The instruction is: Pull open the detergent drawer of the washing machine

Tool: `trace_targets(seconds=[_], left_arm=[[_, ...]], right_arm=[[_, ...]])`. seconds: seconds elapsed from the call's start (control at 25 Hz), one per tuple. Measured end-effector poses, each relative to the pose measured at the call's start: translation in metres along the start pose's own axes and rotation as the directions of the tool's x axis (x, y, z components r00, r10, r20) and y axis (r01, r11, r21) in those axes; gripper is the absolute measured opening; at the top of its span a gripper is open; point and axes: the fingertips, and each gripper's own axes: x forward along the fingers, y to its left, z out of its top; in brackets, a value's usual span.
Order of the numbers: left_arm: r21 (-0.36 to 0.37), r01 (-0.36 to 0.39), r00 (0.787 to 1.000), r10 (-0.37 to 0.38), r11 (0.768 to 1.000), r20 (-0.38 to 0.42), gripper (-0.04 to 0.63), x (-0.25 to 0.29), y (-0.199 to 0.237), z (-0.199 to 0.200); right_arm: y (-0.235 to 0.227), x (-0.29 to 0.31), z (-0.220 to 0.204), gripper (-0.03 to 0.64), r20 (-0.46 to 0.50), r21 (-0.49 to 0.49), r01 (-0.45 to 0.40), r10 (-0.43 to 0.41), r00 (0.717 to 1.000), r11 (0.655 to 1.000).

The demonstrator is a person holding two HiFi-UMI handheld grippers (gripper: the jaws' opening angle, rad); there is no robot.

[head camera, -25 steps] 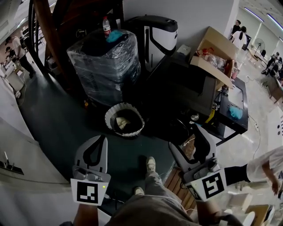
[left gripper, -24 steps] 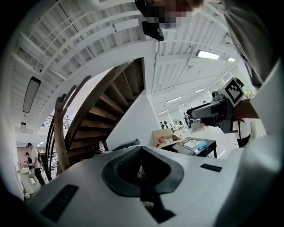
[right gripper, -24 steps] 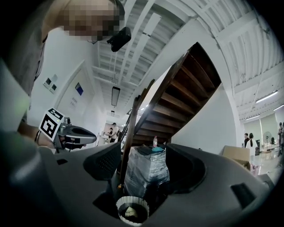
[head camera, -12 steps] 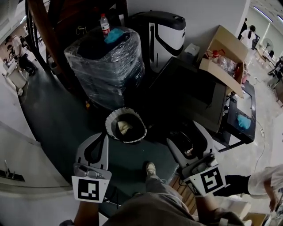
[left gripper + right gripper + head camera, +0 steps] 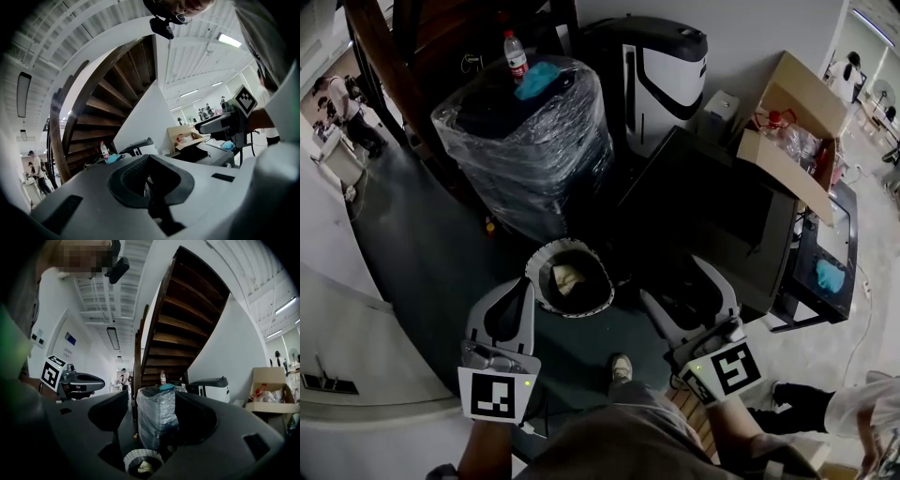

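Note:
No washing machine or detergent drawer can be made out in any view. In the head view my left gripper (image 5: 519, 286) hangs at lower left over the dark floor, its jaws closed together and holding nothing. In the left gripper view, the left gripper (image 5: 149, 187) shows its pads meeting. My right gripper (image 5: 684, 292) is at lower right, open and empty. The right gripper view looks through the right gripper (image 5: 152, 423) at a plastic-wrapped stack (image 5: 157, 416). Each gripper shows in the other's view, the right gripper (image 5: 220, 124) and the left gripper (image 5: 84, 380).
A waste bin with a white liner (image 5: 570, 277) stands just ahead of both grippers. Behind it is the wrapped stack (image 5: 530, 141) with a bottle (image 5: 516, 56) on top, then a black-and-white machine (image 5: 661, 70), a black table (image 5: 712, 216), a cardboard box (image 5: 792, 122), a wooden staircase (image 5: 422, 56) and white panels (image 5: 347, 375).
Both grippers have been carried forward towards the bin and the wrapped stack, and the right one has drifted left in the frame. The jaws of both stand as before.

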Motion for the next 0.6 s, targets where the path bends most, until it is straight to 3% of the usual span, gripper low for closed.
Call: trace_targets(seconds=[0.4, 0.6], left_arm=[[-0.014, 0.03, 0.998, -0.03, 0.999, -0.05, 0.015, 0.074, -0.014, -0.031], [-0.019, 0.053, 0.996, -0.054, 0.998, -0.074, 0.015, 0.1, -0.021, -0.049]], right_arm=[[-0.04, 0.043, -0.073, 0.307, -0.074, 0.204, 0.005, 0.01, 0.997, 0.979], [-0.056, 0.052, -0.106, 0.308, -0.087, 0.368, 0.069, -0.039, 0.995, 0.927]])
